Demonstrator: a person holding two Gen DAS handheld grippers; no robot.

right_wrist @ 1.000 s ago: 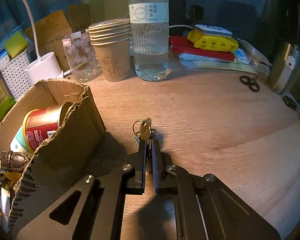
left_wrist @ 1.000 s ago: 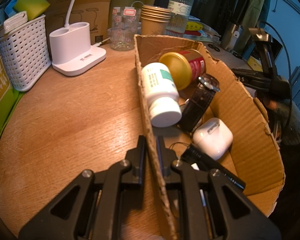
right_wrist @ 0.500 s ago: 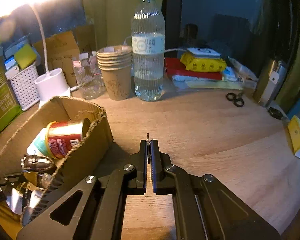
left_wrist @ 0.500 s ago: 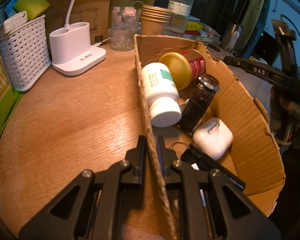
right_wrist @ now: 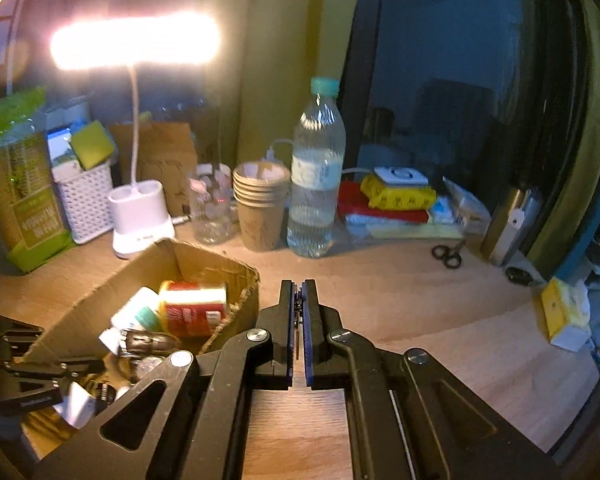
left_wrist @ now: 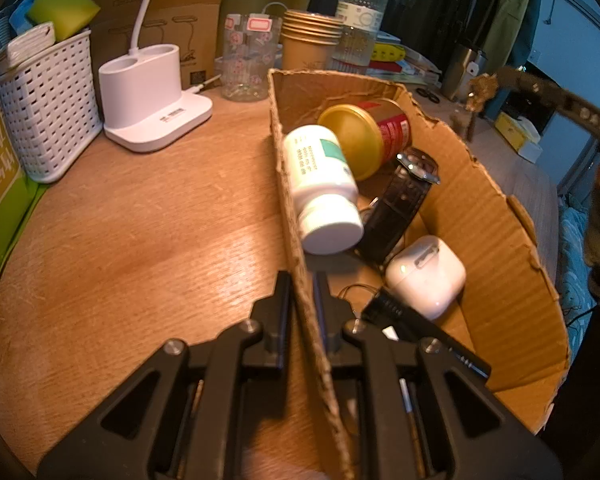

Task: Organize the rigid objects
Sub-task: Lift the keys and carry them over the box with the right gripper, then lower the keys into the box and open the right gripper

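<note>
An open cardboard box [left_wrist: 496,216] lies on the wooden table. In it are a white pill bottle [left_wrist: 324,192], a red can with a gold lid [left_wrist: 364,140], a dark-strapped watch [left_wrist: 404,200], a white earbud case [left_wrist: 428,272] and a black pen-like stick [left_wrist: 420,328]. My left gripper [left_wrist: 300,280] is shut on the box's left wall. My right gripper [right_wrist: 298,296] is shut on a bunch of keys [right_wrist: 297,320], held in the air above the table just right of the box [right_wrist: 204,264]. In the left wrist view the keys [left_wrist: 481,90] dangle beyond the box's far right rim.
Along the back stand a white basket [left_wrist: 48,108], a lit lamp's white base [left_wrist: 152,96], a glass [right_wrist: 212,204], stacked paper cups [right_wrist: 260,208] and a water bottle [right_wrist: 316,184]. Scissors [right_wrist: 447,254], a metal cup [right_wrist: 508,224] and a yellow pack [right_wrist: 564,312] lie at right.
My right gripper has lifted the keys off the table and risen, so the lamp head now shows. The left gripper and the box have not moved.
</note>
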